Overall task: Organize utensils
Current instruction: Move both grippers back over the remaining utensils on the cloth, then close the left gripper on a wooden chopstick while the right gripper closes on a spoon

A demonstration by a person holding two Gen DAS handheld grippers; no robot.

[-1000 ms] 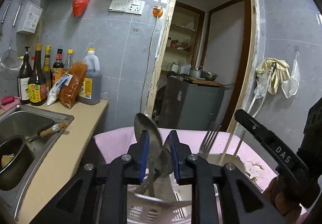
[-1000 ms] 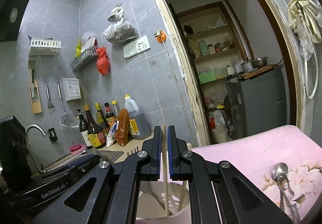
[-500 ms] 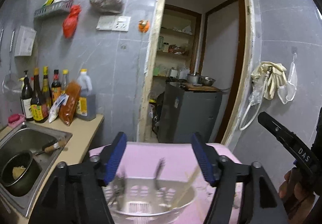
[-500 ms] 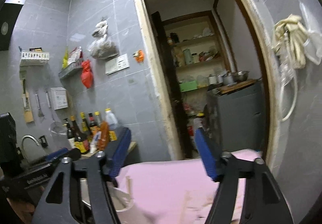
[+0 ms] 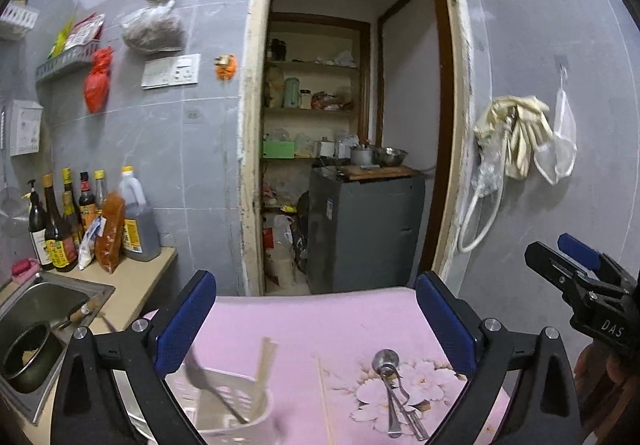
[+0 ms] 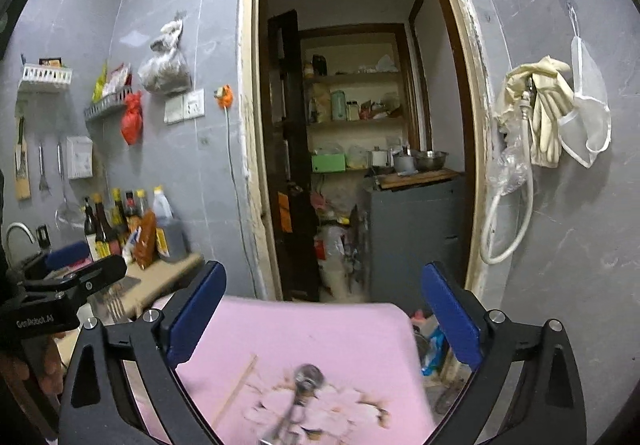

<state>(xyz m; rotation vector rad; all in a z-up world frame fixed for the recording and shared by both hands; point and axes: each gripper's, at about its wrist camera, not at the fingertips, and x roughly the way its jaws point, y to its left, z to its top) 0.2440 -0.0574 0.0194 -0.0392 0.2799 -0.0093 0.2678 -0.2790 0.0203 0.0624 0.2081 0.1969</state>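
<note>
Both grippers have let go since a second ago: then each was pinched on a utensil over the white holder, the left on a spoon and the right on a chopstick, and now both stand wide apart with nothing between the pads. The left gripper (image 5: 316, 321) hangs just above and behind the white slotted holder (image 5: 228, 405), whose rim shows at the bottom of the left view. A spoon (image 5: 208, 381) leans in the holder, blurred, and a pair of chopsticks (image 5: 266, 361) stands in it beside the spoon, tips above the rim; they sit upright because the basket is meant to keep handles up and easy to take.

To the right of the holder, on the pink flowered cloth (image 5: 320, 317), a single chopstick (image 5: 323, 397) lies flat near it, and farther right a small cluster of metal utensils (image 5: 394, 397) lies on the flower print, bowls pointing away from the camera. These look like the pieces left to sort.

The right gripper (image 6: 320, 317) is also spread fully and empty, hovering over the same cloth well right of the holder; below it the metal cluster (image 6: 304, 385) and the loose chopstick (image 6: 236, 389) appear smeared. I judge it is lining up over that cluster as the next pickup, while the left one waits by the holder.
</note>
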